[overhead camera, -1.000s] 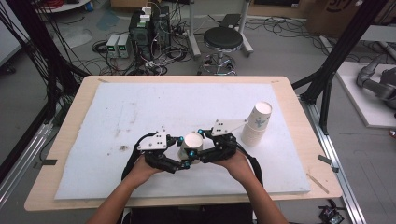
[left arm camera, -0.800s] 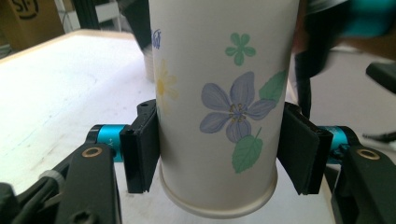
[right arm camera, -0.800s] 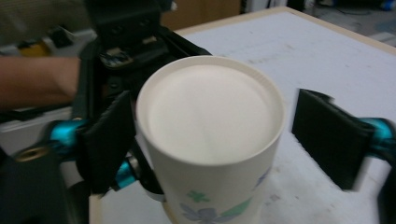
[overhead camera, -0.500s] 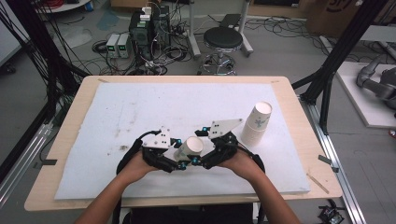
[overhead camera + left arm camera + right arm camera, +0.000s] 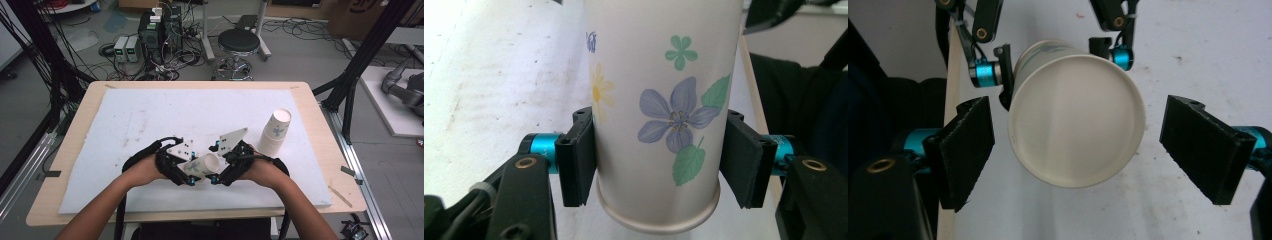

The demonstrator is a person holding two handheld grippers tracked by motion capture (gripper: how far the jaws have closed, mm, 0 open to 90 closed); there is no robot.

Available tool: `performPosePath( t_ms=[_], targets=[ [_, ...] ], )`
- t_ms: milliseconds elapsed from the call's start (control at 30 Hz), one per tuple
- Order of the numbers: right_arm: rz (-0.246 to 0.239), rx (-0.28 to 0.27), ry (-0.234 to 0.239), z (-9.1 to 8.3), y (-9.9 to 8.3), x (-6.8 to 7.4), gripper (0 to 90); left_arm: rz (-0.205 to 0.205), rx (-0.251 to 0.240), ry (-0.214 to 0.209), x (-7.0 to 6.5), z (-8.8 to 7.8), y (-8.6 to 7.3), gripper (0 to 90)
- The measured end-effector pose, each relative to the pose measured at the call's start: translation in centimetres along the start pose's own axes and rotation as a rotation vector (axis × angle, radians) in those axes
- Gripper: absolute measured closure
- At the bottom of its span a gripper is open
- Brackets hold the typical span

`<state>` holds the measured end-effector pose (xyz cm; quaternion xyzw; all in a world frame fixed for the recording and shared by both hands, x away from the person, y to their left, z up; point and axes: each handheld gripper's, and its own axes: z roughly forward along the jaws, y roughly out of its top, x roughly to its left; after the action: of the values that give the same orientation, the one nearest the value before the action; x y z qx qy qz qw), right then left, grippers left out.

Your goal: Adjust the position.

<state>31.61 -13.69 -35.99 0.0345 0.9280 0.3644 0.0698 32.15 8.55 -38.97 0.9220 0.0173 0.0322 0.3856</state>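
Left claw (image 5: 656, 165) clamped on white paper cup with blue flower print (image 5: 659, 110), pads pressing both sides near base. Right claw (image 5: 1075, 150) just released: spread wide, pads clear of cup on either side, cup mouth directly ahead between them. Cup tipped, lifted off white-covered counter (image 5: 150, 115). Handover judged complete. Second stacked white paper cup (image 5: 275, 132) well beyond right claw.
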Motion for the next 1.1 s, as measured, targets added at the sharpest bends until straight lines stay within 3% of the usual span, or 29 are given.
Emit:
performPosePath(
  t_ms=[233,367,467,667,733,767,800,867,933,967,1100],
  targets=[
    [-0.008,0.020,0.009,0.2,0.1,0.0,15.7,0.022,0.058,-0.035,0.1,0.3,0.5,37.9],
    [-0.048,0.051,0.057,0.4,0.1,0.1,24.8,0.026,0.070,-0.048,0.0,0.7,0.6,37.9],
    [-0.067,0.072,0.066,0.6,0.2,0.3,28.5,0.029,0.082,-0.065,0.0,0.9,0.6,37.9],
    [-0.075,0.101,0.110,0.7,0.0,0.1,37.5,0.039,0.086,-0.078,-0.2,1.1,0.5,37.6],
    [-0.060,0.089,0.113,0.5,-0.1,0.0,37.7,0.035,0.059,-0.079,-0.2,1.0,0.4,33.8],
    [-0.046,0.084,0.114,0.3,-0.2,-0.1,37.7,0.024,-0.001,-0.065,-0.3,0.7,0.1,32.2],
    [-0.046,0.084,0.114,0.3,-0.2,-0.1,37.7,0.024,-0.001,-0.065,-0.3,0.7,0.1,30.8],
    [-0.026,0.064,0.109,0.0,-0.4,-0.3,37.7,0.009,-0.058,-0.043,-0.2,0.3,-0.3,28.3],
    [0.007,0.039,0.097,-0.5,-0.9,-0.5,37.7,-0.038,-0.154,-0.020,-0.2,-0.3,-1.2,19.5],
    [0.007,0.039,0.097,-0.5,-0.9,-0.5,37.7,-0.038,-0.154,-0.020,-0.2,-0.3,-1.2,19.4],
    [0.039,-0.004,0.066,-1.1,-1.6,-0.6,37.6,-0.063,-0.261,0.007,-0.4,-1.1,-2.2,18.2]
  ],
)
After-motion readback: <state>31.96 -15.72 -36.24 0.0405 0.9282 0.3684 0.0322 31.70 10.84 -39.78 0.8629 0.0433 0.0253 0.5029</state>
